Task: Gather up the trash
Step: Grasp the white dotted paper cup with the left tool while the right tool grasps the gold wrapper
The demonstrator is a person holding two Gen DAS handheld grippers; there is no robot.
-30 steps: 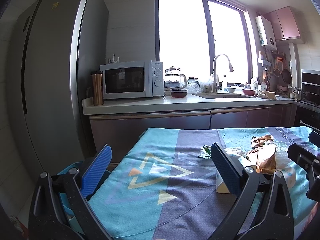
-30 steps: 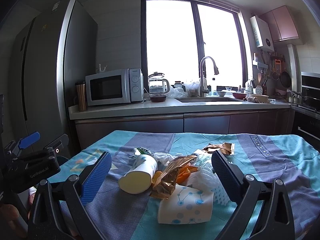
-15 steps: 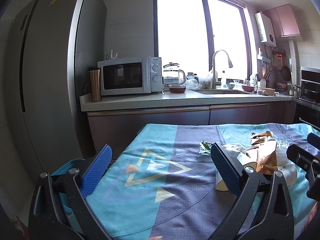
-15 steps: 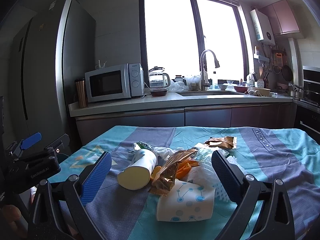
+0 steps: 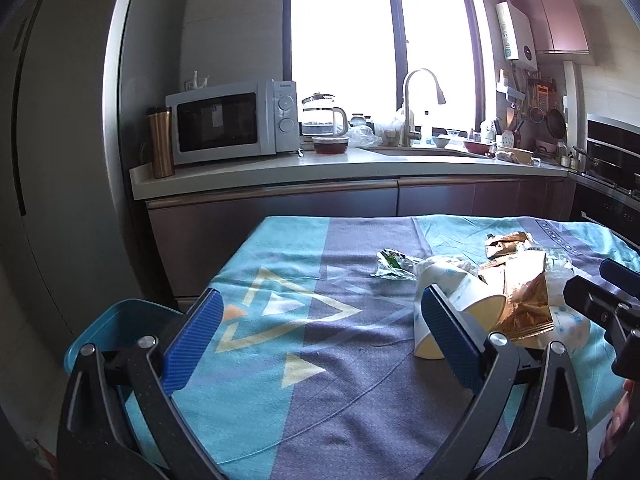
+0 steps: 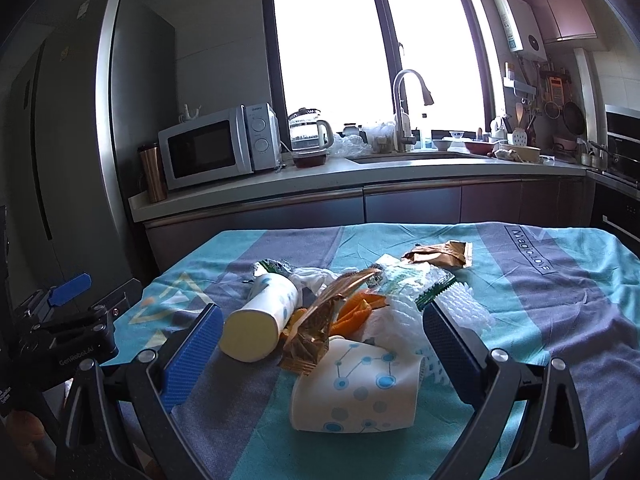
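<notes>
Right wrist view: my right gripper (image 6: 320, 344) has fingers spread wide and holds nothing, hovering low over the trash pile (image 6: 344, 312) mid-tabletop, with the nearest paper cup (image 6: 356, 392) lying on its side between them. Left gripper (image 5: 320, 336) is also wide open and empty near the tabletop's (image 5: 248, 400) left edge, with a blue bin (image 5: 120, 320) just off that edge. Looks like the approach step, nothing grasped yet; next I'd drop onto the cup, close gently so it doesn't crush, and carry it left to the bin.
</notes>
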